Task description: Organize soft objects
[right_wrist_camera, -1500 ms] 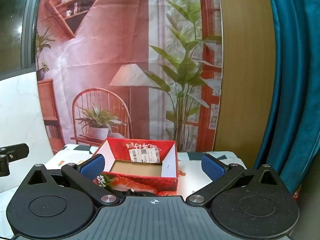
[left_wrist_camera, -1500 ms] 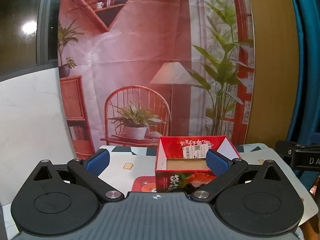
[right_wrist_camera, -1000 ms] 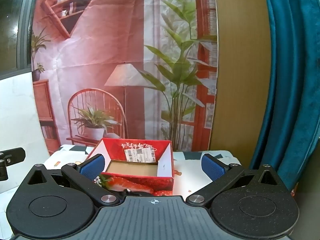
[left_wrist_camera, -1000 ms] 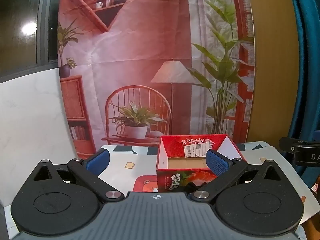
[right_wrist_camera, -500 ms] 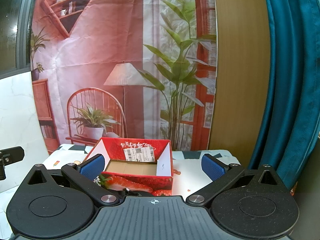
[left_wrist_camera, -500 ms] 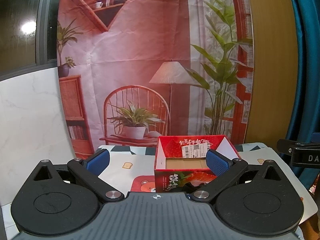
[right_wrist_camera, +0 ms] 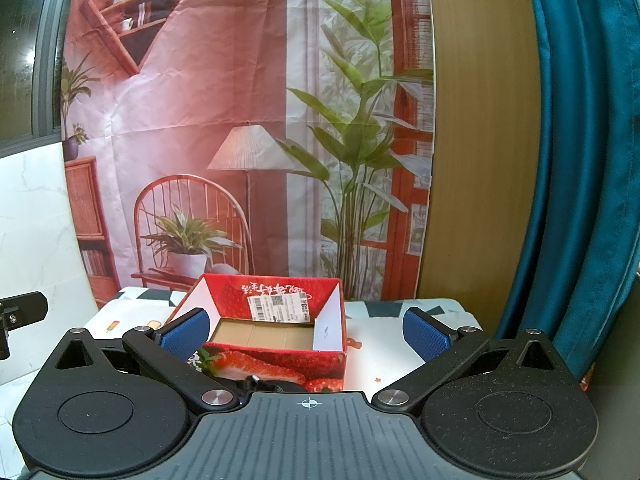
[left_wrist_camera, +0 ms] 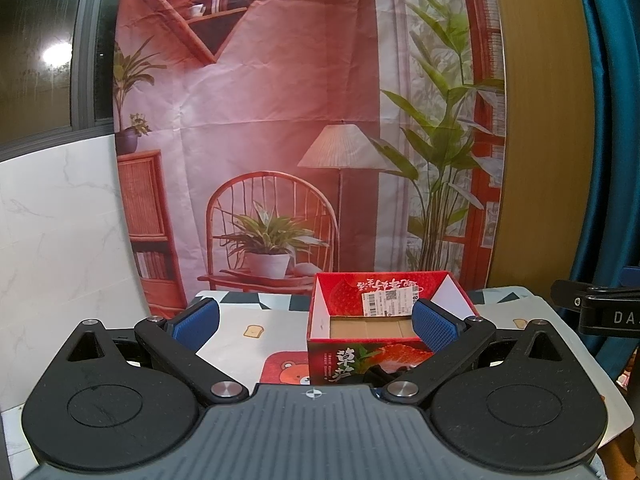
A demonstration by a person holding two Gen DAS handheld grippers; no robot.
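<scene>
Empty strawberry box (left_wrist_camera: 370,330) waiting at lower centre; no soft objects in view.

The open-topped red carton sits on the patterned tablecloth (left_wrist_camera: 256,320), its brown floor bare. It looks like light, thin card, likely to slide or dent, so steady it by a side wall. The left gripper (left_wrist_camera: 315,322) and right gripper (right_wrist_camera: 306,330) both hang wide apart, holding nothing, before the printed backdrop (right_wrist_camera: 200,120).

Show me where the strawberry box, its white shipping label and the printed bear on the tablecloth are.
strawberry box (right_wrist_camera: 276,364), right wrist view, on its red front wall.
shipping label (right_wrist_camera: 279,307), right wrist view, middle of the white sticker on the inner back wall.
printed bear (left_wrist_camera: 289,371), left wrist view, on its face.
</scene>
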